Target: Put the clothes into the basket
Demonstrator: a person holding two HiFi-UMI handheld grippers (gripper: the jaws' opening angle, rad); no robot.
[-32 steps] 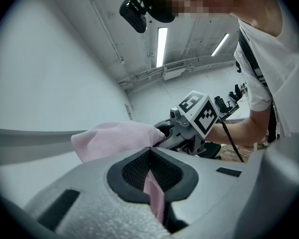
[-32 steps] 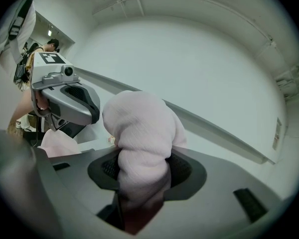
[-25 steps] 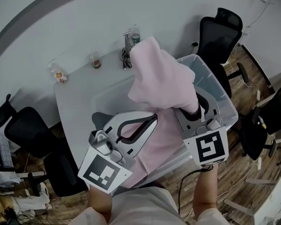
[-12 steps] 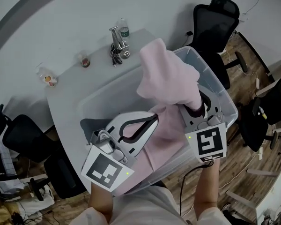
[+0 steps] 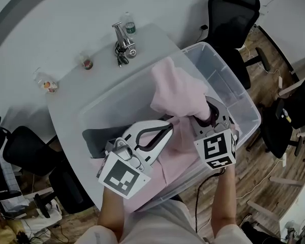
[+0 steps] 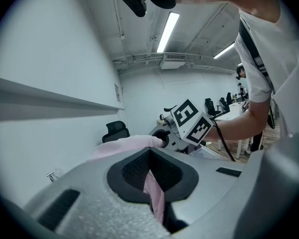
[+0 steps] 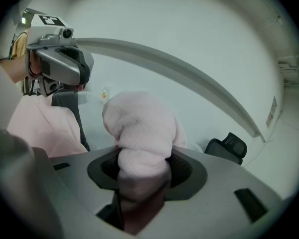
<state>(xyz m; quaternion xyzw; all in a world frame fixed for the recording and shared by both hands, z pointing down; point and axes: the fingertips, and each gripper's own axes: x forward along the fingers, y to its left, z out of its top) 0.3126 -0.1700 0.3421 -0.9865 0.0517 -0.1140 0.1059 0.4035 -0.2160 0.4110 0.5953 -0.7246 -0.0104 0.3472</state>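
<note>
1. Grey table [image 5: 71, 100] stands against a pale wall, on a wooden floor with black office chairs [image 5: 234, 14] around it.
2. We see the clear plastic basket [image 5: 221, 67] on the table, taking up most of its right side.
3. We hold the pink garment [image 5: 178, 90] with both tools above the basket's near half. Its bunched upper part rises over the basket's open top.
4. The lower part of the garment hangs down under the tools toward the basket's near wall. We cannot tell whether that part lies inside or outside the wall.
5. Our left gripper [image 5: 165, 131] has its jaws pressed together on a thin fold of the pink cloth, as the left gripper view shows.
6. Our right gripper [image 5: 207, 117] pinches a thick wad of the same garment. In the right gripper view the cloth bulges up out of the jaws, which stand partly apart around it.
7. A dark grey cloth [image 5: 99, 139] lies at the basket's left end, just beside the left gripper.
8. At the table's far edge, well apart from the basket, stands a small bottle [image 5: 129, 29].
</note>
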